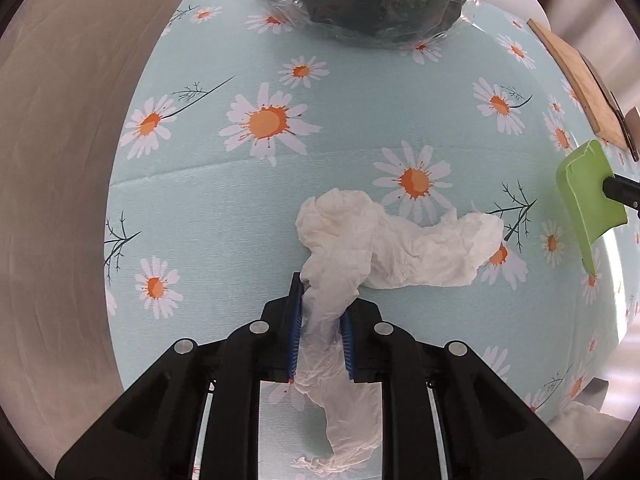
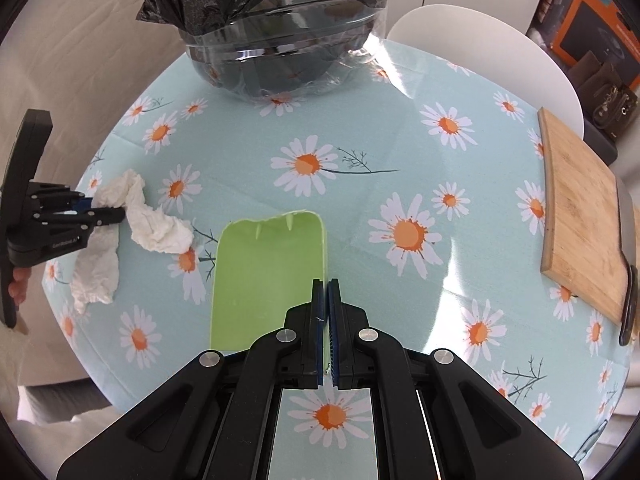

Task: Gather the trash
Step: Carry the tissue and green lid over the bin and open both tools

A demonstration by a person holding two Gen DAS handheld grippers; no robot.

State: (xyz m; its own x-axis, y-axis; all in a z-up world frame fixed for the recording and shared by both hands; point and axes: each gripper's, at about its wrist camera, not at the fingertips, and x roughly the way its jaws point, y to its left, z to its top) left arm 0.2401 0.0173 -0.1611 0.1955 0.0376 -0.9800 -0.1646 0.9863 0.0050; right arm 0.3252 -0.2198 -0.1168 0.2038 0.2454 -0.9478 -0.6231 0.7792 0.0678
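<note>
The daisy-print tabletop [image 2: 400, 152] carries a bag-lined clear bin [image 2: 280, 60] at its far edge. My left hand-held gripper [image 1: 320, 312] is clamped on the crumpled tissue [image 1: 384, 240]; my right hand-held gripper [image 2: 325, 292] pinches the green dustpan [image 2: 268, 276]. Next, I judge, the tissue goes onto the dustpan or into the bin. Gripper lettering is unreadable.

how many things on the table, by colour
white: 1, tissue, pinched by the left gripper
green: 1, dustpan, its edge held by the right gripper
black: 1, bag-lined bin
wood: 1, board
total: 4
</note>
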